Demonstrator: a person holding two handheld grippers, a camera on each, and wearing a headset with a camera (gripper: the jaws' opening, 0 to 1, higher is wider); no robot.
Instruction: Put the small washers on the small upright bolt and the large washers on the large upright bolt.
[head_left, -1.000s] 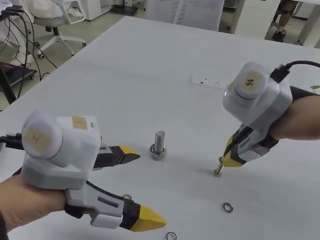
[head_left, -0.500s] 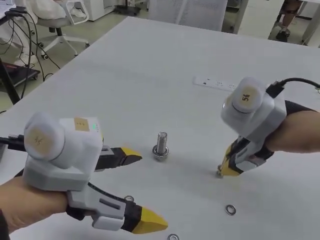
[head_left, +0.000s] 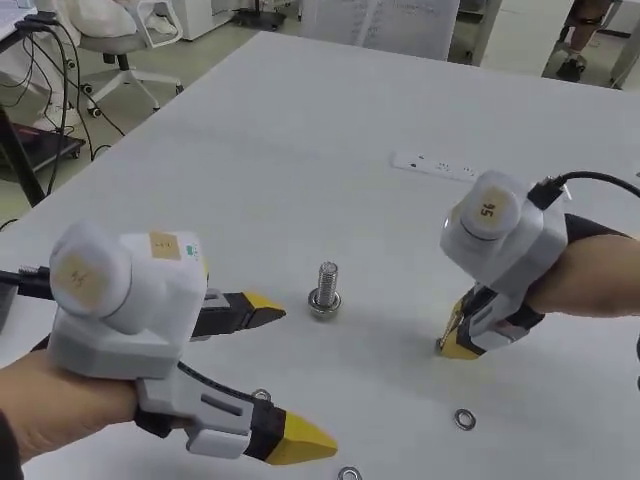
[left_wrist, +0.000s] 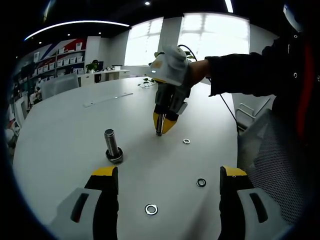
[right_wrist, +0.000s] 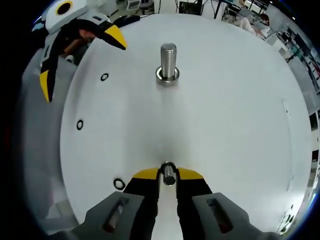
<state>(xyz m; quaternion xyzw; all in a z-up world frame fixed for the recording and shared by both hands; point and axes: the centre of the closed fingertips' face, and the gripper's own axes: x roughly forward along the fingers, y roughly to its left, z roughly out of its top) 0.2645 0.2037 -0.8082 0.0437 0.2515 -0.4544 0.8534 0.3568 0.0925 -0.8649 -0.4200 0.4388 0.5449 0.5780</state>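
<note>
- Currently, your right claw (head_left: 455, 343) points down at the worktop (head_left: 300, 150), to the right of centre in the head view.
- In the right gripper view, its jaws are drawn almost together, and the yellow tips press on either side of the small bolt (right_wrist: 168, 176), which stands upright between them.
- Your left claw (head_left: 290, 372) is spread wide and holds nothing. In the left gripper view, bare worktop lies between its two jaws.
- The large bolt (head_left: 325, 290) stands upright near the middle of the worktop, between the two claws and well apart from the small bolt.
- A metal collar sits at the foot of the large bolt. You cannot tell whether this is a washer or the bolt's own head.
- A washer (head_left: 464, 419) lies flat near the right claw, on the side toward you.
- A second washer (head_left: 261, 396) lies flat between the left claw's jaws.
- A third washer (head_left: 349, 473) lies flat just beside the nearer jaw tip of the left claw.
</note>
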